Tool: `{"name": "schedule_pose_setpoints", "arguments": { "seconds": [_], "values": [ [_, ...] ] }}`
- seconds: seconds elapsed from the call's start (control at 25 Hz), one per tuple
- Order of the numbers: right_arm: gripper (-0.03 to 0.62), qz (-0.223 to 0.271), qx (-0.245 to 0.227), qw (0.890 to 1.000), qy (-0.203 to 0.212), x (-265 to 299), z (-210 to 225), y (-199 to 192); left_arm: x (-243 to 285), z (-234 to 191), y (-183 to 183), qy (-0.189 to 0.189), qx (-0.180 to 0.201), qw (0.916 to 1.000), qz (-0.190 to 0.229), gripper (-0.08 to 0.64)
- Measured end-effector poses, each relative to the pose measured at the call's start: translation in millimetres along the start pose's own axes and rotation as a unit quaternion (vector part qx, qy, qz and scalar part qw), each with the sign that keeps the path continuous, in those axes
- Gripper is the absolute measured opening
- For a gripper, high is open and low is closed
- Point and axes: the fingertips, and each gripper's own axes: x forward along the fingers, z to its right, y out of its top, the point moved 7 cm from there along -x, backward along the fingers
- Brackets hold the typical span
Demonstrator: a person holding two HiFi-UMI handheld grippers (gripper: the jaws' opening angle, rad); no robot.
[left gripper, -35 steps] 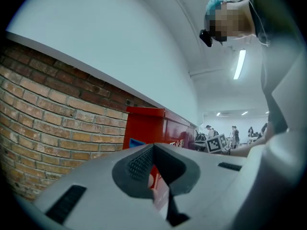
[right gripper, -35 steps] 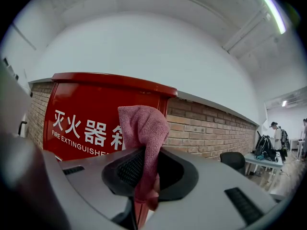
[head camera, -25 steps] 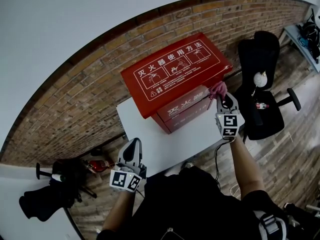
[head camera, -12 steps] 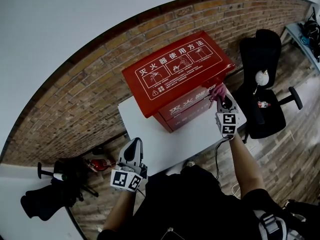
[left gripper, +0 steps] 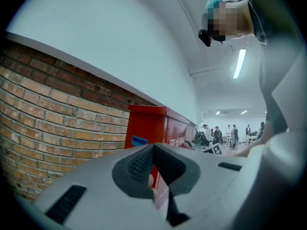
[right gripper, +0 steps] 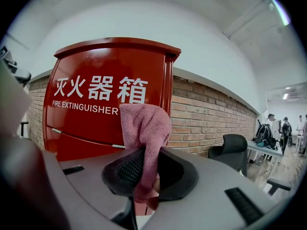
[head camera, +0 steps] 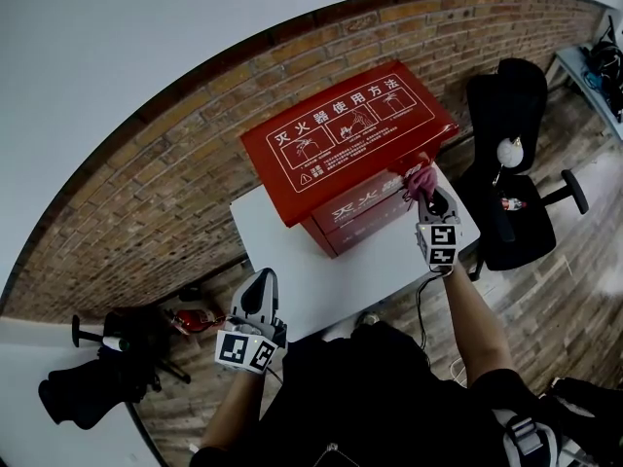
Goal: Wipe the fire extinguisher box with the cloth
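— So, where does the fire extinguisher box [head camera: 346,154] stand, and which way does it point?

— It stands on the white desk [head camera: 321,280], at the far side, close to the brick wall [head camera: 146,193]. In the head view its long axis runs along that wall, from lower left to upper right. The lid with the white instruction drawings looks upward, and the front with the white lettering faces the person.

— And the cloth [head camera: 422,175]?

— It is pink. The right gripper [head camera: 426,191] holds it: in the right gripper view the cloth [right gripper: 144,123] is pinched between the two jaws and stands up above them like a small bundle. It is at the right end of the red front [right gripper: 91,95], just beside the corner of the box. It seems to touch the front there, but I cannot be fully sure of the contact.

— What about the left gripper [head camera: 259,285]?

— It is low at the near-left side, off the near edge of the desk and well apart from the box. In the left gripper view its jaws are together, with nothing between them, and the red box [left gripper: 148,126] shows beyond them, beside the bricks.

— Anything else near?

— A black office chair [head camera: 506,105] stands on the floor to the right of the desk.
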Motion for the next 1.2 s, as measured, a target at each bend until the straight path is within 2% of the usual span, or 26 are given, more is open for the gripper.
{"name": "schedule_pose_setpoints", "arguments": {
  "seconds": [1.2],
  "values": [
    [0.069, -0.001, -0.004, 0.998, 0.063, -12, -70, 4, -14, -8, -5, 0.003, -0.011, 0.9999, 0.004, 0.048]
  ]
}}
